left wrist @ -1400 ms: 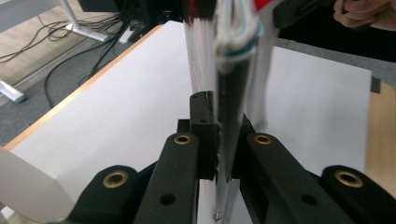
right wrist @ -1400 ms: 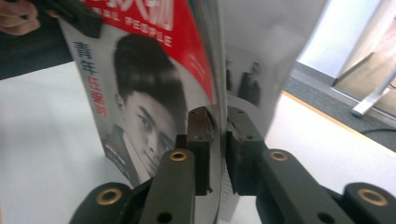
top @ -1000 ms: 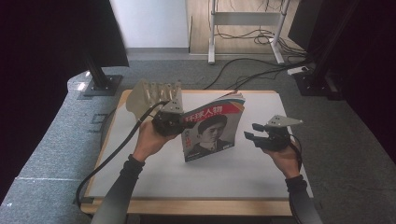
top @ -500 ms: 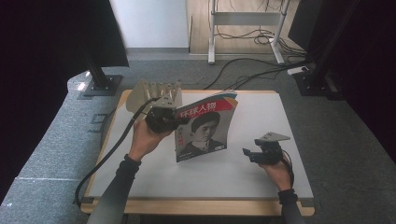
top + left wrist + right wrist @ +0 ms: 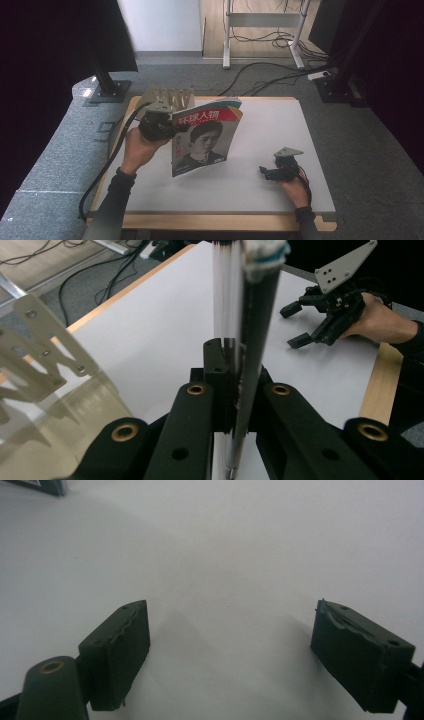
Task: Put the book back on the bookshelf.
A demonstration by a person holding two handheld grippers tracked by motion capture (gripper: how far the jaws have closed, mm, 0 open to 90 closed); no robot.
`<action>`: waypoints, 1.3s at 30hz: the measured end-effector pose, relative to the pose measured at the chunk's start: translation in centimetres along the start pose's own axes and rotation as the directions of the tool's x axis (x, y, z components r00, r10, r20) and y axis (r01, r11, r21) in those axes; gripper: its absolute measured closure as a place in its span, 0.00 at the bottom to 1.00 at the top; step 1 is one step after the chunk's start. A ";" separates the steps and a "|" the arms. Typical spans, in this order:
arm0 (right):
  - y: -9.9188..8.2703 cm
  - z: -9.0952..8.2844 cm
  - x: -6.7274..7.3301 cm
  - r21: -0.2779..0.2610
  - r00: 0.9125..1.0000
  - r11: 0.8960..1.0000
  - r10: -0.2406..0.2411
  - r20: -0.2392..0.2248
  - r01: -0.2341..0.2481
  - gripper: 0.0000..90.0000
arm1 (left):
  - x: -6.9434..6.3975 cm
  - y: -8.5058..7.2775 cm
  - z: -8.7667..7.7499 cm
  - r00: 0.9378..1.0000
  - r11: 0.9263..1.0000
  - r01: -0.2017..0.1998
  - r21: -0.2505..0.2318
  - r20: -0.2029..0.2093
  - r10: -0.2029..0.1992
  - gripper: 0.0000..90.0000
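1. Left gripper (image 5: 172,131) clamped on the spine edge of the magazine (image 5: 202,137), jaws pressed tight together on the paper, as seen along the jaws in the left gripper view (image 5: 231,390).
2. Magazine lifted off the table (image 5: 270,125), held nearly upright, cover with a portrait and red title band facing the person; lower corner hanging just above the white surface.
3. Clear plastic rack (image 5: 167,96) with upright dividers standing just behind the magazine, at the table's far left edge, close beside the left gripper; also visible in the left gripper view (image 5: 40,355).
4. Right gripper (image 5: 268,172) low over the table, well to the right of the magazine and nearer the front edge; jaws spread apart and holding nothing, bare white surface between them in the right gripper view (image 5: 230,645).
5. Progress, as a judgement: pick-up done, magazine already raised and turned on edge; likely destination the rack behind it.
6. Left to do, by the same judgement: carrying the magazine back over the rack, lining its edge with a slot between dividers, lowering it in, then releasing.
7. Slot entry not yet begun; magazine clear of the rack.
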State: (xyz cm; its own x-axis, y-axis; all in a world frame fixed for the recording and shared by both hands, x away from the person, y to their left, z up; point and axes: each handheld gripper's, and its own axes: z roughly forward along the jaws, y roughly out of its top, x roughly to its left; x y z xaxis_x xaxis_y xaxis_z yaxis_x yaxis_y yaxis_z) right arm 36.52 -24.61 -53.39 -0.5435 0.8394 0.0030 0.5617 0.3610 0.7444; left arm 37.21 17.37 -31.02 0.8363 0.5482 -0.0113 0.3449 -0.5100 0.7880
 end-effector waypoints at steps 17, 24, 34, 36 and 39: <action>-0.1 0.1 0.0 -0.002 1.000 1.000 0.003 0.001 -0.003 0.16 | 1.7 -3.6 -5.6 0.988 0.991 0.124 -0.056 -0.081 -0.129 0.97; -0.1 0.1 0.0 -0.004 1.000 1.000 0.005 0.002 -0.005 0.16 | 2.6 -5.1 -8.3 0.974 0.980 0.177 -0.090 -0.130 -0.188 0.97; -0.1 0.1 0.0 -0.005 1.000 1.000 0.005 0.003 -0.005 0.16 | 4.2 -6.6 -12.0 0.939 0.964 0.232 -0.128 -0.229 -0.256 0.97; -0.1 0.1 0.0 -0.005 1.000 1.000 0.005 0.003 -0.005 0.16 | 4.6 -7.0 -12.5 0.929 0.961 0.244 -0.132 -0.253 -0.270 0.97; -0.1 0.1 0.0 -0.005 1.000 1.000 0.005 0.003 -0.005 0.16 | 5.3 -7.4 -13.0 0.915 0.957 0.253 -0.140 -0.287 -0.283 0.97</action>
State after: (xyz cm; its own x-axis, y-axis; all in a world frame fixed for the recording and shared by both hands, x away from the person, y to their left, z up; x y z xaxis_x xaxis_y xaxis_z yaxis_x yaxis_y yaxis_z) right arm 36.50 -24.61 -53.52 -0.5389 0.8423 0.0051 0.5612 0.3545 0.7479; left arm 33.51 32.66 -28.93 0.5454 0.8363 -0.0572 0.4822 -0.2572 0.8375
